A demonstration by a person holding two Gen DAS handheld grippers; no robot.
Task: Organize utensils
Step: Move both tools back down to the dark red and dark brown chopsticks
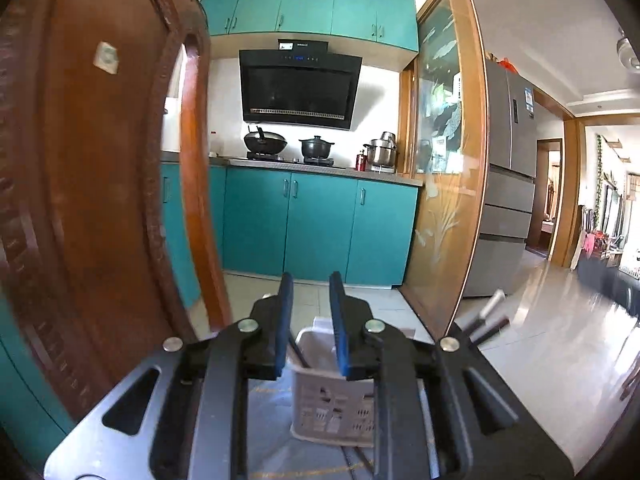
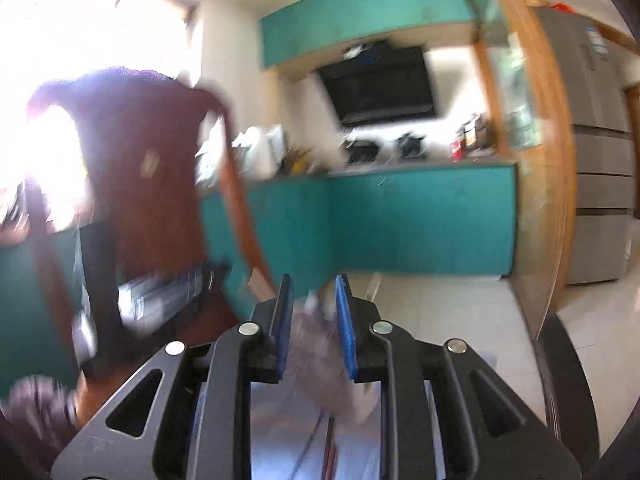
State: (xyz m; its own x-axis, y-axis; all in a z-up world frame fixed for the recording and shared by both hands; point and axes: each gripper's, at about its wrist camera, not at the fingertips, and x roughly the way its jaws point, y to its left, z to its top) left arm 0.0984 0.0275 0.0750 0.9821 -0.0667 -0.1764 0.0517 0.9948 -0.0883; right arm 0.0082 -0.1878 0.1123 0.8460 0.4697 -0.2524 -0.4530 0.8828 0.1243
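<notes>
From the left wrist view, the left tongs (image 1: pixel 310 320) stand slightly parted with nothing between the pads. Just beyond them a white perforated utensil basket (image 1: pixel 332 404) sits upright on the table (image 1: pixel 272 420), which is covered by a shiny film. At least one dark stick-like utensil (image 1: pixel 298 354) already leans inside it. Off to the right, dark handles and a pale one (image 1: pixel 486 320) poke up beside the tongs' frame; what they are cannot be told. The task looks underway, with the sorting probably unfinished. Behind, a brown wooden chair back (image 1: pixel 92 184) fills the left, and a kitchen with teal cabinets (image 1: pixel 320 224), a black range hood (image 1: pixel 298 88), pots on the stove and a grey fridge (image 1: pixel 508 184) lies ahead over a pale tiled floor.

The right wrist view is badly blurred. The right tongs (image 2: pixel 314 320) are also released a little and empty; a grey smear between them is likely the basket. The same kitchen shows beyond.
</notes>
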